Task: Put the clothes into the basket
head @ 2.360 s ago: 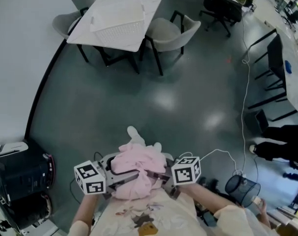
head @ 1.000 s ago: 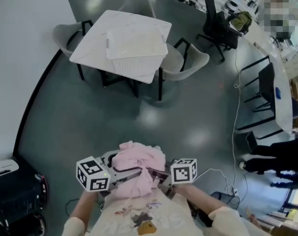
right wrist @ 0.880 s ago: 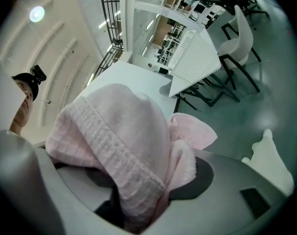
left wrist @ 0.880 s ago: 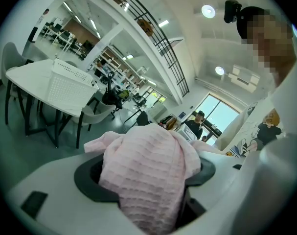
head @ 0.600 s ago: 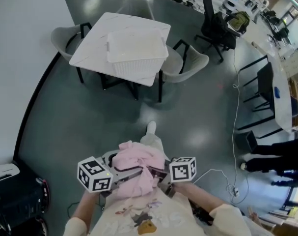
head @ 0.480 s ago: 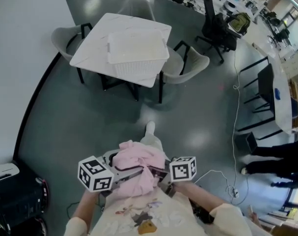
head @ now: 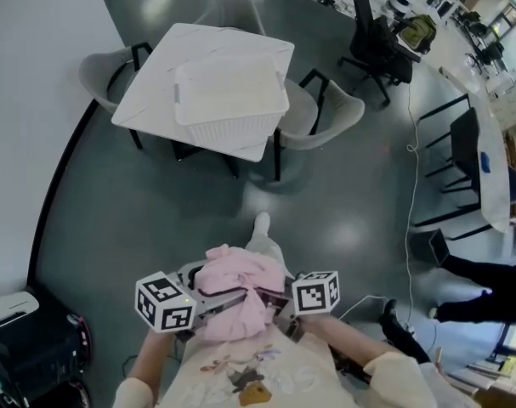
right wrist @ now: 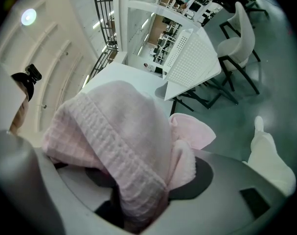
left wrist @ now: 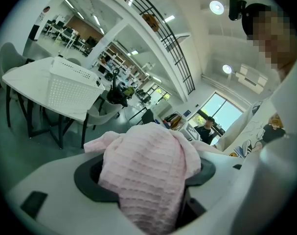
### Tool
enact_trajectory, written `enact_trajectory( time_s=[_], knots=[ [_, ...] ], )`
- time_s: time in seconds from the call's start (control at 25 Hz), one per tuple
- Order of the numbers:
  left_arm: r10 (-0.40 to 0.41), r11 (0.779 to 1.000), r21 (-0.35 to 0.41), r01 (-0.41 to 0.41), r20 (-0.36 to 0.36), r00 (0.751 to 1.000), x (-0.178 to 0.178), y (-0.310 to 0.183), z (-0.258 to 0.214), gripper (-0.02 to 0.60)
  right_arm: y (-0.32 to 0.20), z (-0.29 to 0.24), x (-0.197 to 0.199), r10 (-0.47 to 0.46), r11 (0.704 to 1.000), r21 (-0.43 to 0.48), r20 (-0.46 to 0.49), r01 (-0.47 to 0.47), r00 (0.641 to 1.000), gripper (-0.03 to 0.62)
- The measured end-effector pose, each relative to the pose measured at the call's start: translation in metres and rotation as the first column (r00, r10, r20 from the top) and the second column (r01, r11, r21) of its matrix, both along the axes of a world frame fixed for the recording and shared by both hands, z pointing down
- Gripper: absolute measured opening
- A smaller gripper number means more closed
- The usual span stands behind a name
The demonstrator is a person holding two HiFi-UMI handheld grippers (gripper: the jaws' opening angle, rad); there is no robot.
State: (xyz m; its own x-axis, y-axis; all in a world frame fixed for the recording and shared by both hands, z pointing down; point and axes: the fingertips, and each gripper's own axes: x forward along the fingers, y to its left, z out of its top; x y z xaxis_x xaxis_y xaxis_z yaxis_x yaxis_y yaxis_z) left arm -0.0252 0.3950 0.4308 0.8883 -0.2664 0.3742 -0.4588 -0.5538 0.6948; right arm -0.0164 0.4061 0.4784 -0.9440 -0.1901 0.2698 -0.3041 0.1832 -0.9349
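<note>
Pink clothes (head: 240,289) pinched from both sides by fingers of left gripper (left wrist: 146,180) and right gripper (right wrist: 138,185), held well apart from basket (head: 230,100) standing on worktop (head: 151,92).

Left tool (head: 203,292) and right tool (head: 278,297) side by side (angled slightly down), both clamped on pink cloth (head: 240,277)

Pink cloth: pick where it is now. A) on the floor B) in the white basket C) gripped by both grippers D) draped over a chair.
C: the pink cloth is bunched between the left gripper and the right gripper, both clamped on it, well short of the white basket.
</note>
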Motion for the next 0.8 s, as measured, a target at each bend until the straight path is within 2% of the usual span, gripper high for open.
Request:
enact_trajectory(
  time_s=[0.28,0.48,0.8],
  knots=[
    [-0.012,1.000,-0.010,0.012,0.003,1.000,0.010,-0.074,0.001,0.362,-0.074,-0.001,0.009,-0.020,1.000,-0.014,0.009,0.020,1.000,0.252],
    [-0.012,1.000,-0.021,0.012,0.030,0.999,0.020,-0.139,-0.003,0.362,-0.139,-0.004,0.018,-0.016,1.000,-0.025,0.034,0.017,0.999,0.252],
    [-0.017,1.000,0.002,0.017,0.064,0.998,0.057,-0.239,-0.020,0.362,-0.239,-0.020,0.054,-0.018,1.000,-0.007,0.058,0.019,0.998,0.252]
  ],
)
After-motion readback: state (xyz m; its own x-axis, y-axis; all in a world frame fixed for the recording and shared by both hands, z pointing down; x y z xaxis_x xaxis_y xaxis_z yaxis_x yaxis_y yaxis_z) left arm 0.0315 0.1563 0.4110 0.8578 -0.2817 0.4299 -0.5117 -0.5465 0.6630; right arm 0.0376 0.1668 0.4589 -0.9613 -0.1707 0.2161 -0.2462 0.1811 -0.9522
